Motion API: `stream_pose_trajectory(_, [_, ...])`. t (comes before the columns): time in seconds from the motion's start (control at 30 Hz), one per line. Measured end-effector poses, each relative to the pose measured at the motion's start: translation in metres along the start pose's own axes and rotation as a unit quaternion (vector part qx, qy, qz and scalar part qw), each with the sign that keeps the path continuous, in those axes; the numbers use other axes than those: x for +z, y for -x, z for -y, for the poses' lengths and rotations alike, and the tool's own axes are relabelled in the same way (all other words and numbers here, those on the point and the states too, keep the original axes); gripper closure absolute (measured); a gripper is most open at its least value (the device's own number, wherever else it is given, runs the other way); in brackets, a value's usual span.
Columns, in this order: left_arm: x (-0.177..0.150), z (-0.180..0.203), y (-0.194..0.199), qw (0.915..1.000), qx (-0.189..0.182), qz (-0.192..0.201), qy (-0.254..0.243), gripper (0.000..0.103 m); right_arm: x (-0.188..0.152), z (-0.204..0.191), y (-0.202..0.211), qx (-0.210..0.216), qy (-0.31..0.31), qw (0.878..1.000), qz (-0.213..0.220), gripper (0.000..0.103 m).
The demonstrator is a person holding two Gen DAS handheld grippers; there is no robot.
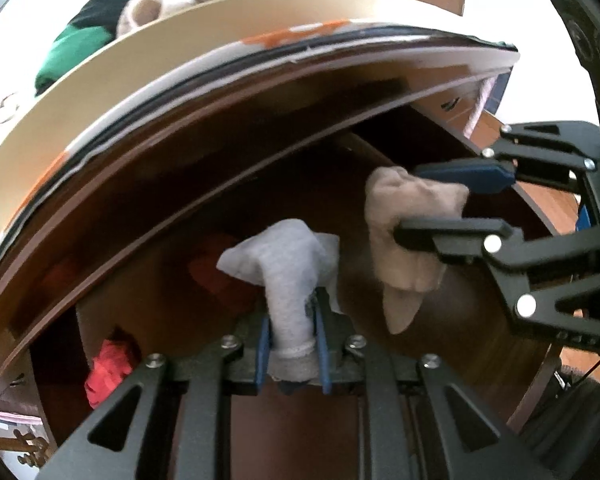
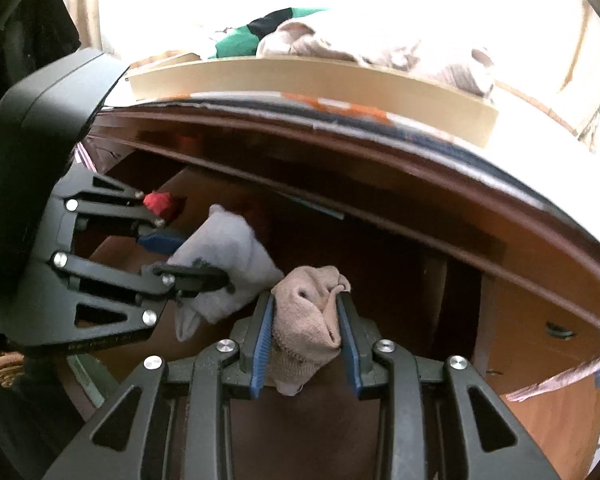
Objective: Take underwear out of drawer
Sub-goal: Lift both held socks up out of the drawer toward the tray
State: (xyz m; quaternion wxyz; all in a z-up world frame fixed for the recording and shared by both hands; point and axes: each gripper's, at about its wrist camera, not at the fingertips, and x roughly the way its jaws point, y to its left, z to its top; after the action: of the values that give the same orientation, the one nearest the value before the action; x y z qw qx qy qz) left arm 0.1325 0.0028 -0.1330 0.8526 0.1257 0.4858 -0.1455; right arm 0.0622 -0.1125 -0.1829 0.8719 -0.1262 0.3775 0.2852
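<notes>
a: your left gripper [image 1: 290, 340] has its jaws clamped on the grey piece [image 1: 284, 272], your right gripper [image 2: 306, 330] on the beige piece [image 2: 308, 312]. both hang side by side above the open drawer [image 2: 540, 320], long ends drooping.

b: what's unclear?

a: more red cloth [image 1: 108, 372] lies inside, nearer your left; the dark drawer hides the rest.

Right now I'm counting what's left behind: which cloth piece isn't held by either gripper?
The red piece, lying loose in the drawer. The grey piece is clamped in the left gripper, the beige piece in the right gripper.
</notes>
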Motion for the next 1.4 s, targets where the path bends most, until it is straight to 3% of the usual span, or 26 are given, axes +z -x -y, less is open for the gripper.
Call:
stream_pose_trajectory(0.27, [-0.012, -0.018, 0.016, 0.9993, 0.009, 0.028, 0.025, 0.086, 0.001, -0.005, -0.003, 0.015, 0.003, 1.0, 0.004, 0.07])
stream_pose_trajectory(0.63, [-0.019, -0.022, 0.023, 0.998, 0.023, 0.048, 0.033, 0.086, -0.011, 0.034, 0.007, 0.036, -0.017, 0.999, 0.017, 0.069])
stream_pose_trajectory(0.8, [-0.024, -0.026, 0.035, 0.9955, 0.033, 0.075, 0.047, 0.086, -0.012, 0.039, 0.014, 0.046, -0.026, 0.998, 0.038, 0.07])
stream_pose_trajectory(1.4, [-0.041, -0.032, 0.059, 0.9878, 0.049, 0.127, 0.076, 0.086, -0.029, 0.044, 0.046, 0.039, -0.016, 0.995, 0.09, 0.07])
